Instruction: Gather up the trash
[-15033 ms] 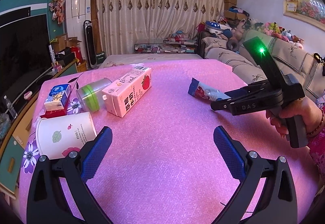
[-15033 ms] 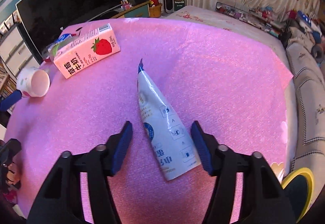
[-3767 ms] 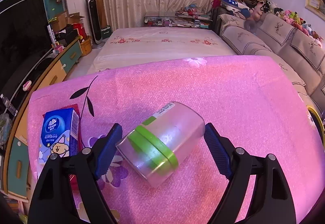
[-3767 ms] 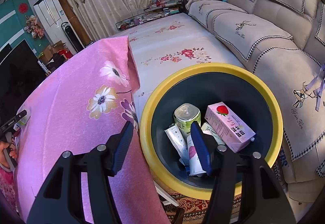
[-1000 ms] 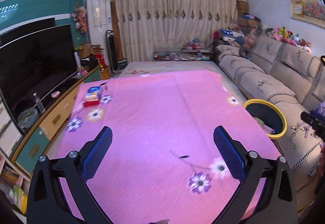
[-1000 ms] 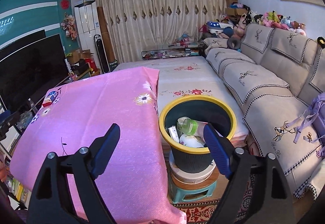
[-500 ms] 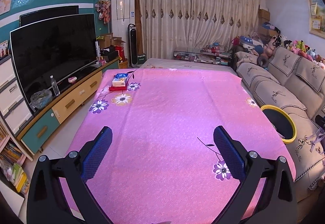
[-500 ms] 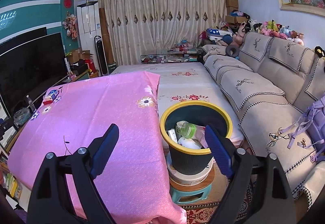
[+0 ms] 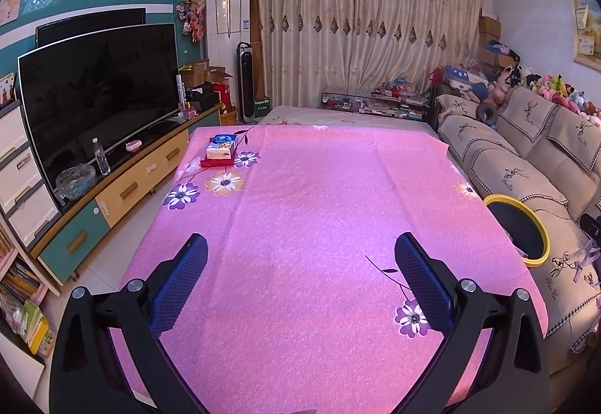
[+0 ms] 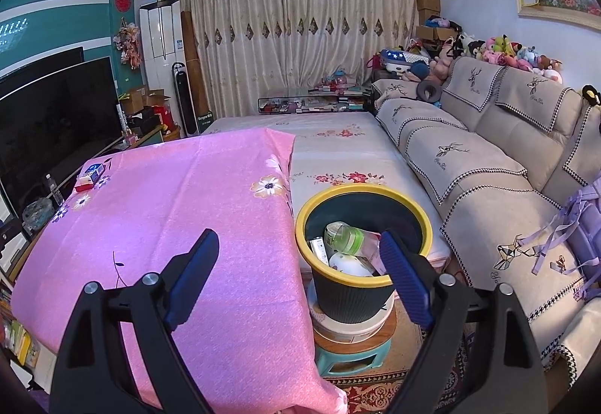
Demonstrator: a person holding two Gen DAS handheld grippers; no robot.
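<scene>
My left wrist camera is looking down the length of the pink table (image 9: 319, 211), from its near end toward the curtains (image 9: 368, 35). My right one is sitting off the table's corner, facing the bin (image 10: 362, 222) closer in. Both are sharing table, bin, sofa (image 9: 526, 158).

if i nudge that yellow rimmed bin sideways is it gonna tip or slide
Probably tip: the bin is perched on a round tub atop a small stool, so its footing looks high and narrow. Its load, a clear bottle and a paper cup, looks light, adding little steadying weight.
</scene>
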